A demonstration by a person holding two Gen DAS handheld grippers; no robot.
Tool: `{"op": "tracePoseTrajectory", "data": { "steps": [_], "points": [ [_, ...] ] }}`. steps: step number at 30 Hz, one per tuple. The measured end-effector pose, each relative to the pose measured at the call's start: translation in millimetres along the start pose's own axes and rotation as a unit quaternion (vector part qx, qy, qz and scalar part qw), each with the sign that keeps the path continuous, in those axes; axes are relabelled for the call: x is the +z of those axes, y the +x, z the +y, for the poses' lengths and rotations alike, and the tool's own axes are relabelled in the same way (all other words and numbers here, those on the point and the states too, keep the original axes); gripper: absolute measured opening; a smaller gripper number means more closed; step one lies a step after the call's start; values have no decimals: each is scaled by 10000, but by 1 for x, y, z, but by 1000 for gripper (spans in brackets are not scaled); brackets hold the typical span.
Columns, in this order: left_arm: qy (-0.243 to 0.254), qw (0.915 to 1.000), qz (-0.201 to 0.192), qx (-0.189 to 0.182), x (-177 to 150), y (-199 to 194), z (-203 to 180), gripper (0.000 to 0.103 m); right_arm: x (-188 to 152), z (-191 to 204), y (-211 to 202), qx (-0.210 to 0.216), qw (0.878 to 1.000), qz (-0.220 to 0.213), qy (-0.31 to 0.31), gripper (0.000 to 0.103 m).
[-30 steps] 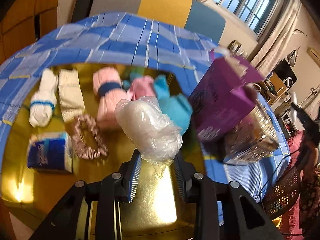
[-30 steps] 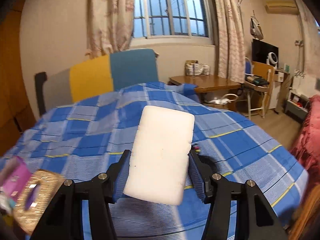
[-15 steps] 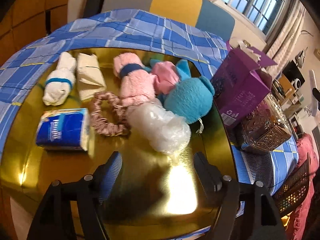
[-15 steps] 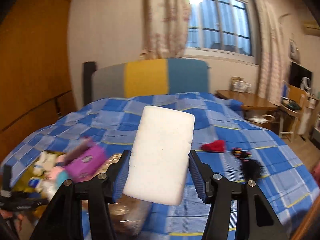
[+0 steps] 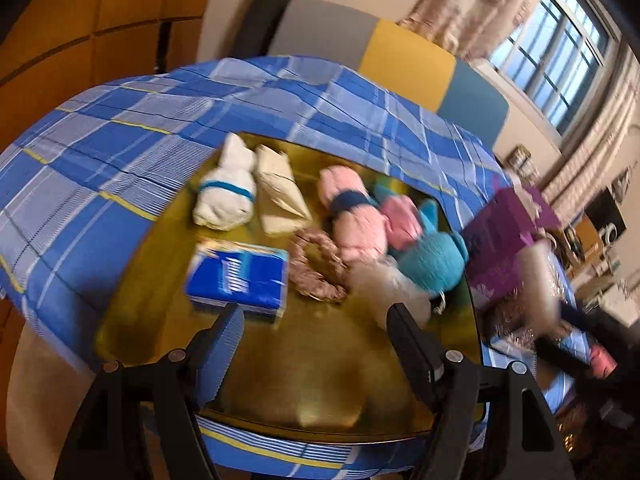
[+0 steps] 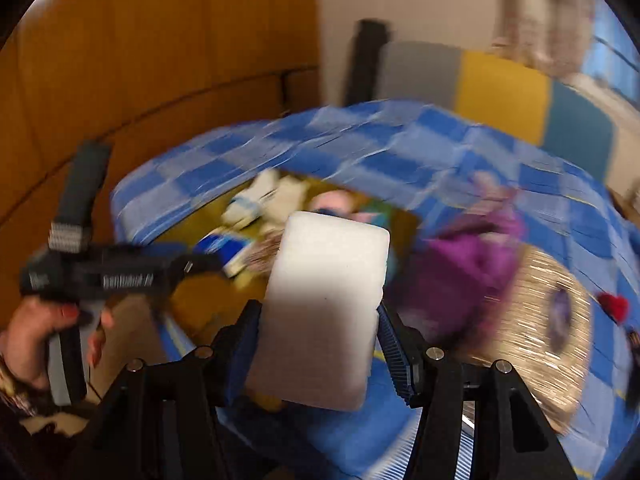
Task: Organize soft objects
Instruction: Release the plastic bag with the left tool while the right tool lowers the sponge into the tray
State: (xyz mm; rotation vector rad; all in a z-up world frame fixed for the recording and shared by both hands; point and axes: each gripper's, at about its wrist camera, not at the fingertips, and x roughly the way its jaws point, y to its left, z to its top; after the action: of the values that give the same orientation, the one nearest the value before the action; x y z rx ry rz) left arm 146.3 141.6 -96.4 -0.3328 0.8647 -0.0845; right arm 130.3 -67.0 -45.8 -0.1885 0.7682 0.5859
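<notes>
We saw a blue plaid bedspread (image 5: 100,184) with a round gold tray (image 5: 320,360) on it. On the tray lay eight soft things: two white rolls, a blue tissue pack (image 5: 240,276), a pink scrunchie (image 5: 316,264), two pink pieces, a teal plush, a clear bag. Our left gripper (image 5: 316,344) hung wide open, empty, over the tray's near edge. Our right gripper (image 6: 320,332) clamped one white sponge (image 6: 324,312) above the tray; setting it down there seemed next.

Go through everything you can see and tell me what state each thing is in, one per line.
Left gripper: open, empty.
Right gripper: shut on the white sponge.
Purple box: flaps open.
Plastic bag: crumpled, lying on the gold tray.
White socks: rolled, banded.
Tissue pack: lying flat.
</notes>
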Motion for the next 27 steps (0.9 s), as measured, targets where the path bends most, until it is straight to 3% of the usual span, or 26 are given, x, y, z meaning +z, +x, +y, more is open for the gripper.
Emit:
{"op": "tracePoseTrajectory", "data": {
  "steps": [6,15,22,24,27],
  "points": [
    [-423,9988,-225,142,11,-13,30,75,9,32,43,481,9971,500,-321,58],
    [-795,9956,-407,285,13,-25,56,75,20,49,96,1198,9845,1276,-116,60],
    [-828,9954,-434,226,13,-28,57,75,22,50,120,1186,9815,1503,69,68],
    [-812,9955,-443,205,13,-29,56,75,22,48,117,1169,9820,1471,194,78],
    [-863,9952,-424,159,13,-28,55,75,22,42,108,1171,9831,1355,370,78]
  ]
}}
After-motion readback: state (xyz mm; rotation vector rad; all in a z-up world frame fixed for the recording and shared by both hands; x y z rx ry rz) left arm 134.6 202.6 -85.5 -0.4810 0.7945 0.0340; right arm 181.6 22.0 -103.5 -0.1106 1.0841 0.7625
